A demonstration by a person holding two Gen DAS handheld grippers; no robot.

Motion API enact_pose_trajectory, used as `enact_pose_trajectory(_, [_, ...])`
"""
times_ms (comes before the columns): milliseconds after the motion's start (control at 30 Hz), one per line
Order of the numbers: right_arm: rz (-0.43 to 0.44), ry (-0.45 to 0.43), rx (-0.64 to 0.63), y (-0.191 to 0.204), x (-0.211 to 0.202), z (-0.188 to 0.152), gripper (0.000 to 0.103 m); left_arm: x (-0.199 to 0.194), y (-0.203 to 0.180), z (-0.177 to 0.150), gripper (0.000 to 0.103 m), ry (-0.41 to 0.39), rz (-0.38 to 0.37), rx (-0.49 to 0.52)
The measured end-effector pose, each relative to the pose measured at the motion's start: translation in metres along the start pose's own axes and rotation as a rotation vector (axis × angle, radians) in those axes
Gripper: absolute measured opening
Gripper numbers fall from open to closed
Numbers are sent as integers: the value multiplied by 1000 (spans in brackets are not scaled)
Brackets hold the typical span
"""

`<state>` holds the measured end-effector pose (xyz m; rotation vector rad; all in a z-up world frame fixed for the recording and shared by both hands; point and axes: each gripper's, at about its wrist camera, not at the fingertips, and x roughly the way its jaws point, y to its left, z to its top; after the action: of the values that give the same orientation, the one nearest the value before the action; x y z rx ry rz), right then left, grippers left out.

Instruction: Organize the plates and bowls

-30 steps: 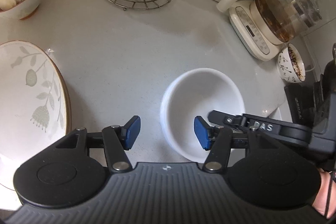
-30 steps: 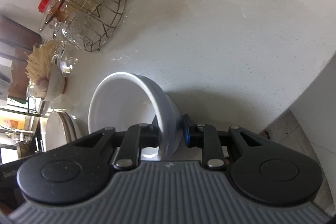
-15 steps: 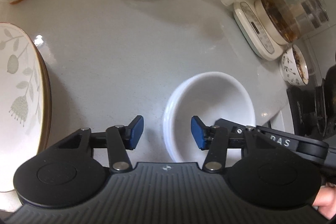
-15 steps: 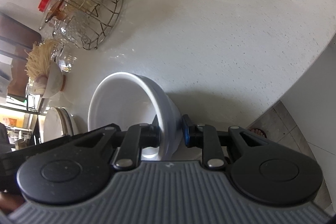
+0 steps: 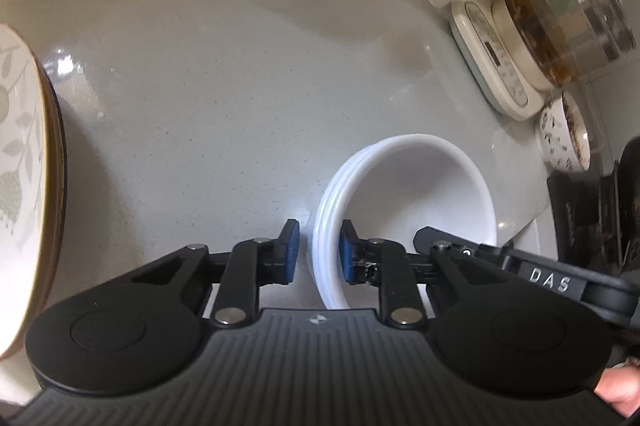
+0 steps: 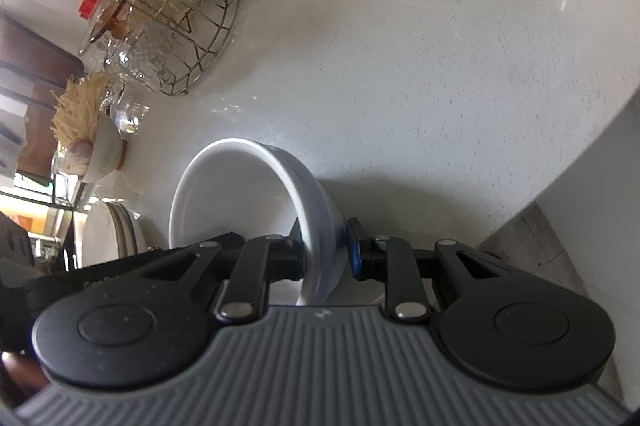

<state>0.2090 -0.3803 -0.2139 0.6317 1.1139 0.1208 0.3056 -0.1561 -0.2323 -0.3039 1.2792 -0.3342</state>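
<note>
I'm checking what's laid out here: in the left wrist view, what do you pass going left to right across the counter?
Floral plate → left gripper straddling the near rim of the white bowls → glass kettle on its base → small speckled bowl.
</note>
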Motion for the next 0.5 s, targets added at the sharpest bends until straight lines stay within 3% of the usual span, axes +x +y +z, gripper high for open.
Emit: enact_pose_trajectory(500, [37,35,-97,4,-3,3,24,-9,-7,-4,17,-11,44,-42])
